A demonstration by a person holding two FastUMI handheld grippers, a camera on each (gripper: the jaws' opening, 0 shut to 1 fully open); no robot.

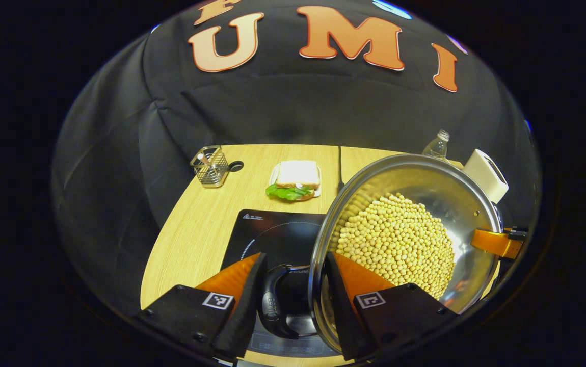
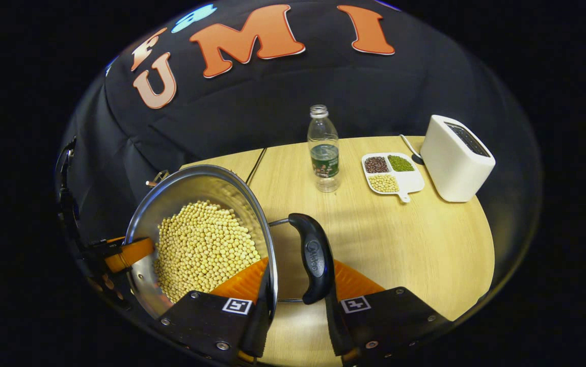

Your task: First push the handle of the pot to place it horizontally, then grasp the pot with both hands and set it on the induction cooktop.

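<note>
Both views sharp at centre, strong fisheye bending toward edges. Light from above: table [image 2: 415,244] evenly bright, cloth wall dim. Glare on inner wall of pot [image 1: 469,204] and its rim. Soft shadows under bottle [image 2: 323,148] and toaster [image 2: 456,158]. Fingers at bottom slightly soft.

cooktop [image 1: 267,229] partly behind pot [image 1: 425,193], cup's contents unclear

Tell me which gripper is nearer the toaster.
Right. The right gripper grips the pot on the side facing the toaster; the left gripper holds its opposite side, over the cooktop.
</note>
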